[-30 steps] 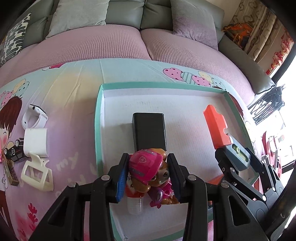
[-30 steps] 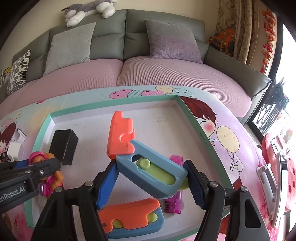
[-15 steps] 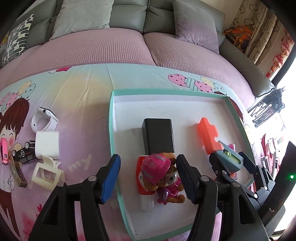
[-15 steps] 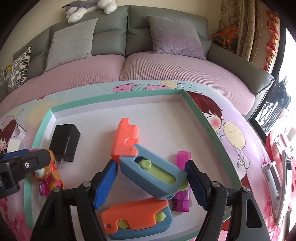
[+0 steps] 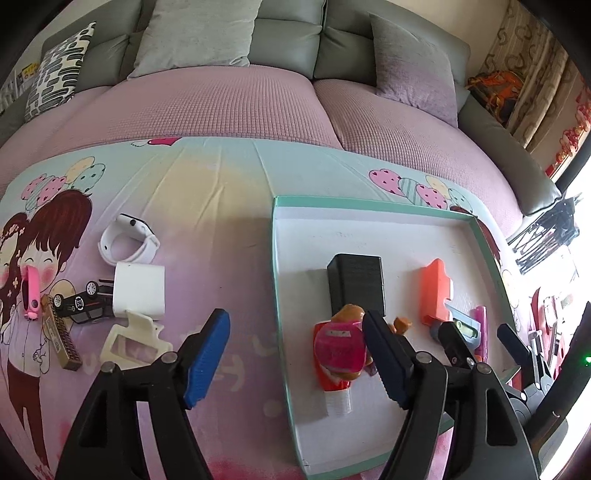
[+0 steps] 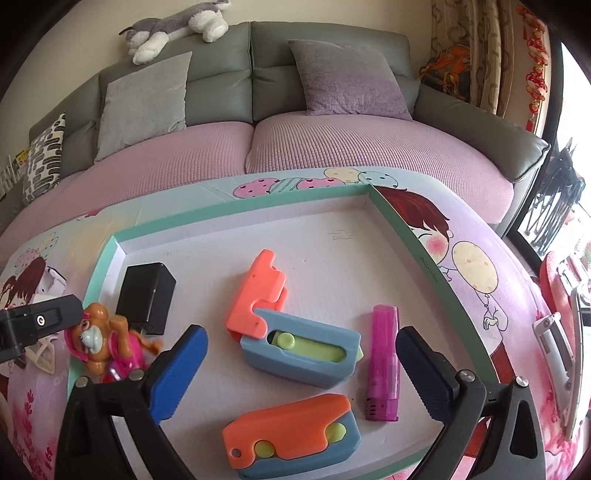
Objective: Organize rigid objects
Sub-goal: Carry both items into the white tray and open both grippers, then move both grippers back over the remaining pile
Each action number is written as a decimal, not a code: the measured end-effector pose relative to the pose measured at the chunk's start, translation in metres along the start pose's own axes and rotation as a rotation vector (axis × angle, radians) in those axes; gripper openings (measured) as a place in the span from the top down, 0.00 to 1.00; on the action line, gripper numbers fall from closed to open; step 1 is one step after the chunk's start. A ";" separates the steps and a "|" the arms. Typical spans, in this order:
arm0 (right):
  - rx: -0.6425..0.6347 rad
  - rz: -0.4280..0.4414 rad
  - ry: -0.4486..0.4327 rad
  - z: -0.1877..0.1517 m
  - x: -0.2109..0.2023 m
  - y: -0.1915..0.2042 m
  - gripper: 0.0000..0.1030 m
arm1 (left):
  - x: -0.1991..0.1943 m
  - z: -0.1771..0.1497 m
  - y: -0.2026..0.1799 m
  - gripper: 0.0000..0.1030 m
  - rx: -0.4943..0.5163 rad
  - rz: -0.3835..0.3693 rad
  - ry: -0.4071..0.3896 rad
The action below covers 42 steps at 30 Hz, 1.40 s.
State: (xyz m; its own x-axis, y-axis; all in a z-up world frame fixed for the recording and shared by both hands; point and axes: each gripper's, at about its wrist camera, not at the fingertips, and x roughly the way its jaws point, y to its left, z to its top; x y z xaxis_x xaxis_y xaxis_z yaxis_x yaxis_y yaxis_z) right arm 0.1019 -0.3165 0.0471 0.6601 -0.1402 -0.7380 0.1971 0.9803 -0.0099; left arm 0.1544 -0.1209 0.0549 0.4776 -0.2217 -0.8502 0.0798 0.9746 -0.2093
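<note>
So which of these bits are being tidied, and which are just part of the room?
Being tidied:
- tray
- dog figure
- black charger
- orange-and-blue toys
- purple lighter
- watch, white block, toy car, still outside

Just lying about:
- sofa cushions
- plush husky
- cartoon tablecloth

— What's under my tongs?

— A table under a cartoon-printed cloth [image 5: 221, 192], pink and pale teal, in front of a sofa.

— And directly on the cloth?

— A shallow teal-rimmed tray [image 5: 275, 280] on my right. To its left, well apart: a white watch [image 5: 127, 242], a white cube [image 5: 138, 290], a toy car [image 5: 79, 304], a cream clip [image 5: 127, 341].
</note>
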 end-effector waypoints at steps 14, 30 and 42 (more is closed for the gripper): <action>0.047 -0.020 -0.015 0.003 -0.004 -0.006 0.00 | 0.010 -0.004 0.017 0.27 -0.066 0.050 0.029; 0.041 -0.033 -0.033 0.009 -0.008 -0.002 0.00 | 0.015 -0.005 0.007 0.26 -0.032 0.016 0.064; -0.016 0.050 -0.042 0.016 -0.013 0.030 0.00 | -0.010 -0.003 0.068 0.08 -0.156 0.206 -0.022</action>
State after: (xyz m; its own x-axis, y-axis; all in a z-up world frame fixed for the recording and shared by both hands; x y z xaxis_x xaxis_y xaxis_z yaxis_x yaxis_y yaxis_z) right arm 0.1103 -0.2875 0.0671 0.6989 -0.0960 -0.7087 0.1511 0.9884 0.0152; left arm 0.1521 -0.0520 0.0480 0.4891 -0.0164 -0.8721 -0.1562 0.9820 -0.1061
